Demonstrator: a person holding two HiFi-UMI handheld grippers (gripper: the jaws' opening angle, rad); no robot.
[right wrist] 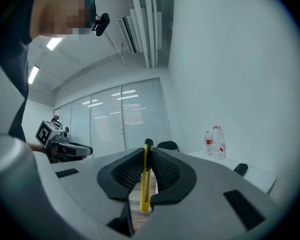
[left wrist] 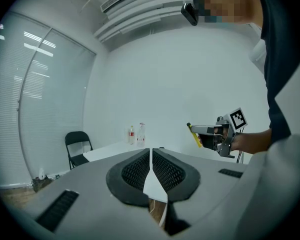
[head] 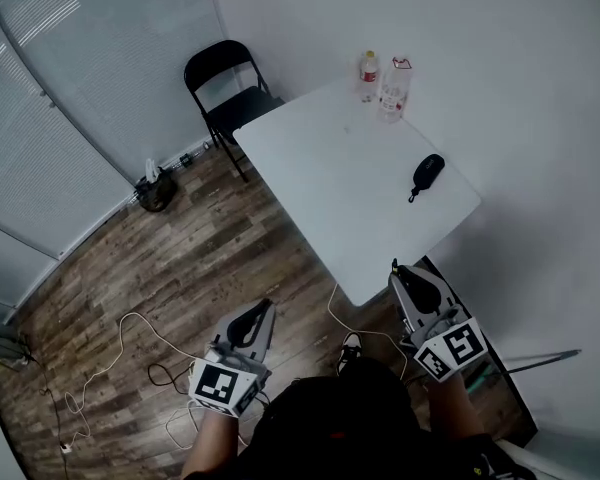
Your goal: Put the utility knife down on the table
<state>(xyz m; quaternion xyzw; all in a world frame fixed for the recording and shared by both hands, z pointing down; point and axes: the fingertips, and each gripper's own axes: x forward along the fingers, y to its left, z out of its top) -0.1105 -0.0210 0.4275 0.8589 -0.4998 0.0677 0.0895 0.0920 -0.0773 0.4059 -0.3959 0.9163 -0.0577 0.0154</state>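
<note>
**Knife clamped in right gripper, not on the table**

Right gripper view: the right gripper (right wrist: pixel 146 170) has its pads clenched on the yellow utility knife (right wrist: pixel 146 181). The knife stands edge-on between them, with its black end poking above the pads.

Head view barely shows this. There is only a small dark tip at the nose of that gripper, which sits at the near edge of the white table (head: pixel 310 158).

Left gripper view gives the side-on look. The knife sticks out of the right jaws tilted, with its yellow body hanging below them, up in the air and off the tabletop.

Left gripper (left wrist: pixel 151 165): pads pressed together, nothing between them. Head view puts it over the wood floor (head: pixel 160 258), well apart from the table.

On the table:
- A red-label bottle (head: pixel 369 73) and a clear bottle (head: pixel 394 90) stand side by side at the far end.
- A black object (head: pixel 427 171) with a short tail lies near the right edge, well ahead of the right gripper. Can't tell what it is. The right gripper view catches it too, low at the right.

Around:
- A black folding chair (head: pixel 230 83) stands at the table's far left corner.
- White cables (head: pixel 130 333) loop across the floor near the left gripper.
- A dark item (head: pixel 157 190) sits by the blinds.
- The person's dark top fills the bottom of the head view and covers both forearms behind the marker cubes.
</note>
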